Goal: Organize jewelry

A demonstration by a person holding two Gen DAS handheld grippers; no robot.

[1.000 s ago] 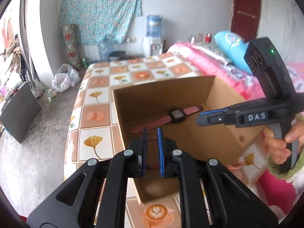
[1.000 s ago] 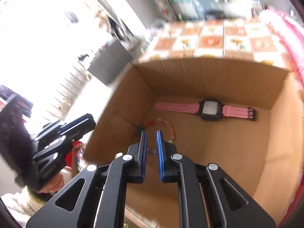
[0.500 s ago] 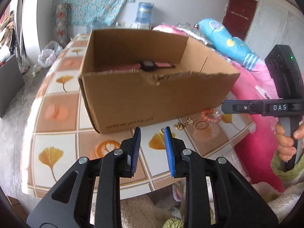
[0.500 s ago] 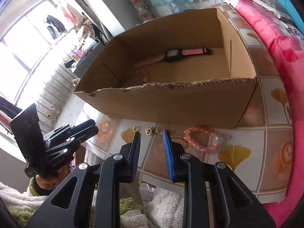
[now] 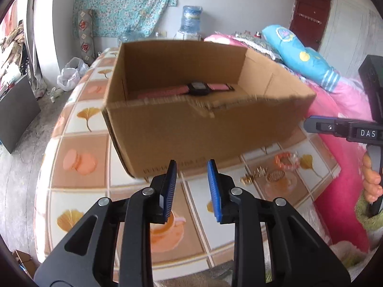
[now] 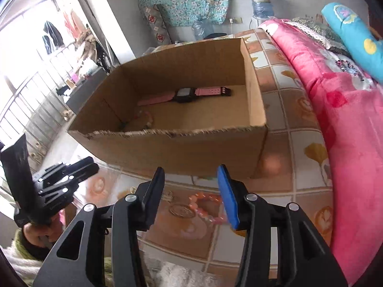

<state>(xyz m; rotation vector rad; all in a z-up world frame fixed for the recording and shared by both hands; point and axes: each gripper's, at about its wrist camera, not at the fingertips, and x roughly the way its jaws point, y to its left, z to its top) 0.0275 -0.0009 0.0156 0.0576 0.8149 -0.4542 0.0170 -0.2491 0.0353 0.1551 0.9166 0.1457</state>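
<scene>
Cardboard box (image 6: 191, 148) holding pink watch (image 6: 184, 95) now behind both my grippers: right gripper (image 6: 191, 191) opening, empty, over coral bead bracelet (image 6: 203, 205) on the table; left gripper (image 5: 191, 179) opening, empty; next pick likely.

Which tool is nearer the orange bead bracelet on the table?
Right. The right tool, jaws opening, hangs directly over the bead bracelet. The left tool, also opening, sits off to the bracelet's left.

Bright daylight, fisheye views.
I see the window (image 6: 28, 76) blown out at left, edges warped, slight motion blur.
</scene>
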